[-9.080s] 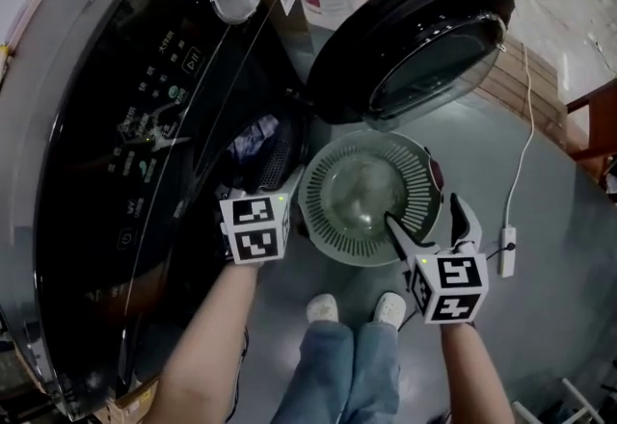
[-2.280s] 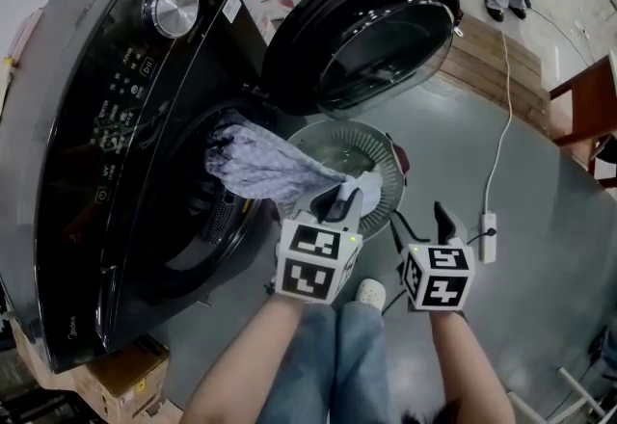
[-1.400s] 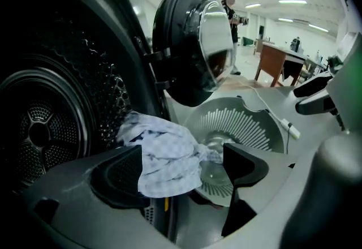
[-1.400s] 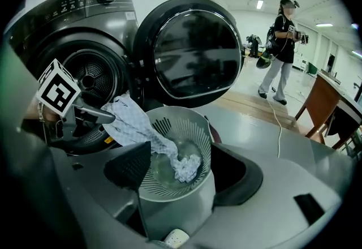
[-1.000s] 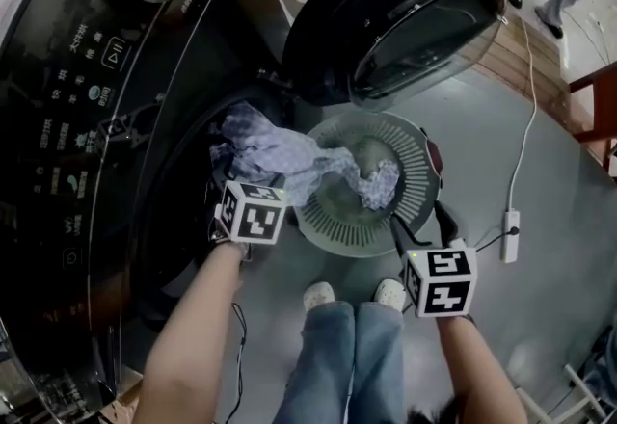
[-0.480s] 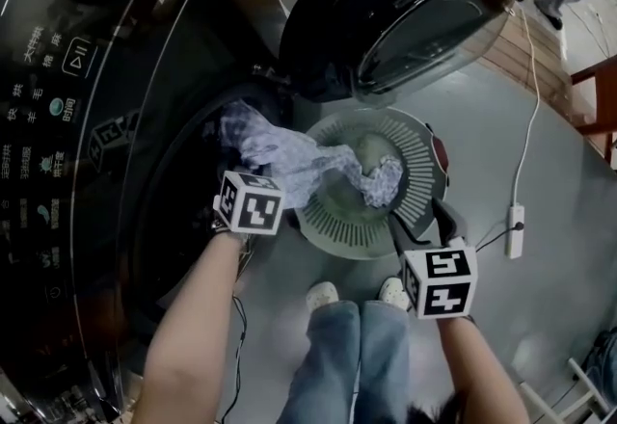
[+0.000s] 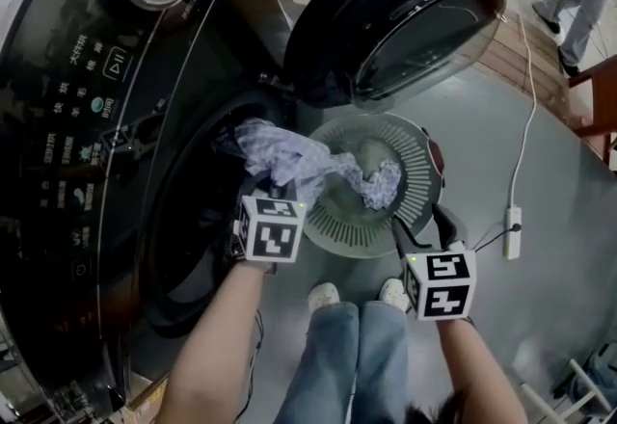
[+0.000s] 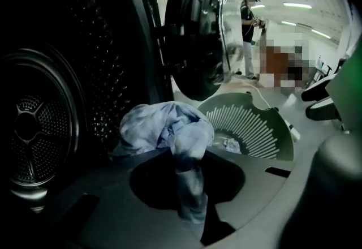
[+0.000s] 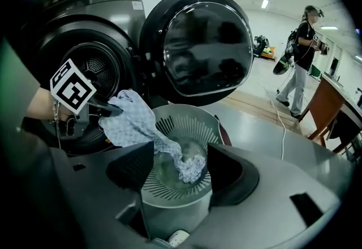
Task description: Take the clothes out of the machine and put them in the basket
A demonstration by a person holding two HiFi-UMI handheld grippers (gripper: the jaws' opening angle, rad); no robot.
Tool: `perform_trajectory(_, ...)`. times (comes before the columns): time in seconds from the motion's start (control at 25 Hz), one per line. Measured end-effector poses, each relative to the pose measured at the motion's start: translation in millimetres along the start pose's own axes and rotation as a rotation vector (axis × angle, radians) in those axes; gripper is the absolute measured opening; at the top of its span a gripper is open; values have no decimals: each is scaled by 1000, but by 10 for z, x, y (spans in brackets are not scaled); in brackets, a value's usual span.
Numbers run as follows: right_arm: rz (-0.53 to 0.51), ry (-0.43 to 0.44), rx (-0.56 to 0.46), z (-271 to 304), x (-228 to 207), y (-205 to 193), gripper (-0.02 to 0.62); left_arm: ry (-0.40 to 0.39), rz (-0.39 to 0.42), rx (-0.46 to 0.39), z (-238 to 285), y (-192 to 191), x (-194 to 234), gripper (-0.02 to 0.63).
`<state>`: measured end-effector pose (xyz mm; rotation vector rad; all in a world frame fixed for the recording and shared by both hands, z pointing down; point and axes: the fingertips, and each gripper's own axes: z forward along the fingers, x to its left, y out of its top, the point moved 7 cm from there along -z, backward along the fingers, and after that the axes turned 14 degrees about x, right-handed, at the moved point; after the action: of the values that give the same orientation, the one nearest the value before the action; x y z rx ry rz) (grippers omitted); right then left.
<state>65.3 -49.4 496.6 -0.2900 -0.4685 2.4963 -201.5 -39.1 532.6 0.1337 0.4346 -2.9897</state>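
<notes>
The left gripper has its jaws nearly together, clamped on a pale blue-and-white checked cloth. They have just been closing, with a narrow fold of that cloth pinched between them. Just beyond the left fingertips the cloth bunches into a loose heap at the mouth of the dark front-loading washing machine. From there it trails away to the fingers' right, over the rim of a round grey-green slatted plastic basket, and its far end lies crumpled on the basket's bottom. The machine's perforated metal drum lies to the left of the pinching fingers and deeper in. The machine's round glass-fronted door stands swung open beyond and above them. The right gripper hovers at the near rim of the basket with its jaws about half apart. They have just been closing a little and press on nothing. The basket's slatted bowl and the cloth's crumpled end show through the gap, beyond the fingertips. A white cable with an inline switch runs across the grey floor to the right of the right fingers.
</notes>
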Motion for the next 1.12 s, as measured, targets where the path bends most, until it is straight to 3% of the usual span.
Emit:
perform_trajectory(0.32,29,-18,-14,-227,-132,-20,287,-170,-127,-98,-451,-5,-484,66)
perform_trajectory(0.88,114,-76,-20,-486,-588,-261,268,-372,-30,-275,-1027,493,-1448,66)
perform_trajectory(1.12,121,-76,-29,-557,-607,-280,261,-400,-34,-272,-1090,532,-1540,70)
